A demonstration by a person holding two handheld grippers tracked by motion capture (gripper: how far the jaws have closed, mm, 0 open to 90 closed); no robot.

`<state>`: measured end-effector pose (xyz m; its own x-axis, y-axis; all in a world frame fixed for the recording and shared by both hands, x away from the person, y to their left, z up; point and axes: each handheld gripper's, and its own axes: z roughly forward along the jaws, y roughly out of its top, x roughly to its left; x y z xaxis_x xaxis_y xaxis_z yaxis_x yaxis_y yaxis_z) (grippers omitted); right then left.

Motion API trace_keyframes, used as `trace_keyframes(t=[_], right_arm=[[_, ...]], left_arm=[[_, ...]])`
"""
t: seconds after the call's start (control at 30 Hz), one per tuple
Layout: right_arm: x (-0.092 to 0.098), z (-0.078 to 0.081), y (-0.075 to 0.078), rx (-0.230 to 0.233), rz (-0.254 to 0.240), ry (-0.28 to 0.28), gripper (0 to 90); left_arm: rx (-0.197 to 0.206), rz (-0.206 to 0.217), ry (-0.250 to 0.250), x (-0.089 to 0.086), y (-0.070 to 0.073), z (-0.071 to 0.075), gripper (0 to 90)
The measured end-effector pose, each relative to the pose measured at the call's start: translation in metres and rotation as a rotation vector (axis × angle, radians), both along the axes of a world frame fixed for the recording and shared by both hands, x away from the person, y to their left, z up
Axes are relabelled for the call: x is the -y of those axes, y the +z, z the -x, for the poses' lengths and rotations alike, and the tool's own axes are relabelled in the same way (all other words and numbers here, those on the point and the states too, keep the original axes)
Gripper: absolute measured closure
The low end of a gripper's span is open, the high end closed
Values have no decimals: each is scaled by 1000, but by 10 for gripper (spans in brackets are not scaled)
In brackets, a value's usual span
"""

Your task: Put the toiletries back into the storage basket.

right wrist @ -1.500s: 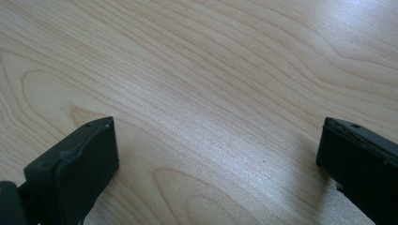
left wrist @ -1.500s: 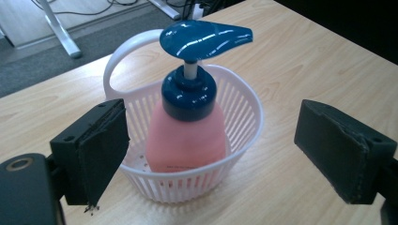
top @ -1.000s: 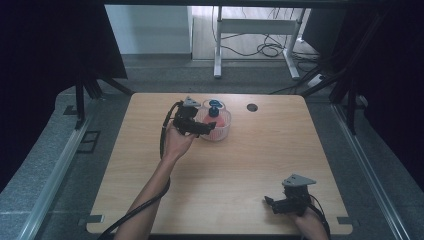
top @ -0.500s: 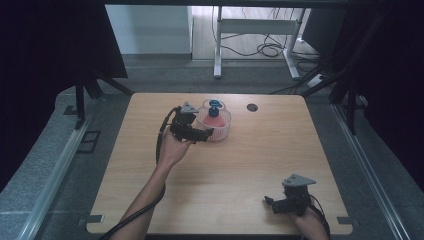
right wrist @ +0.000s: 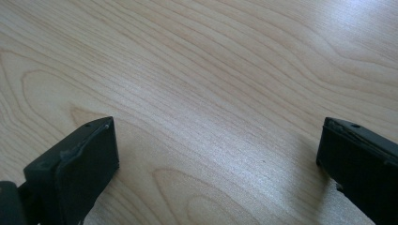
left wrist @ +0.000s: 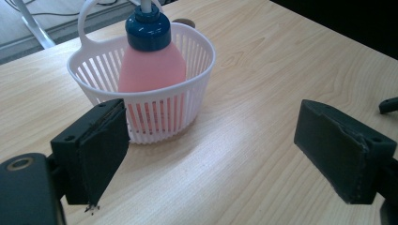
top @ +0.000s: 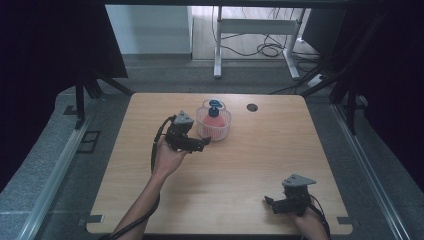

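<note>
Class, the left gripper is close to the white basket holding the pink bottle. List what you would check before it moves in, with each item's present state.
1. Left gripper open: ok.
2. Nothing held between its fingers: ok.
3. White basket standing on the table: ok.
4. Pink bottle upright inside the basket: ok.
5. Right gripper open and far from the basket: ok.
6. Whether the basket fits between the fingers: cannot tell.

The high view looks forward and down over the whole bench [top: 225, 170]. The left gripper view sits low and close, facing the basket [left wrist: 145, 89] at the bench's far middle, which the high view shares. The right gripper view looks closely down at bare wood.
</note>
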<state>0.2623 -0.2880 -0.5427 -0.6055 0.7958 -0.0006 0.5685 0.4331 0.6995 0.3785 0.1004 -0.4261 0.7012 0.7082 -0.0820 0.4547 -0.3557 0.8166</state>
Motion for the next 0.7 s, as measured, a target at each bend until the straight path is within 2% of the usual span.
trace_keyframes(t=[0.27,0.7], right_arm=[[0,0,0,0,1,0,0],[0,0,0,0,1,-1,0]], left_arm=[[-2,21,1,-12,-4,14,103],[3,2,5,-28,-16,41,103]])
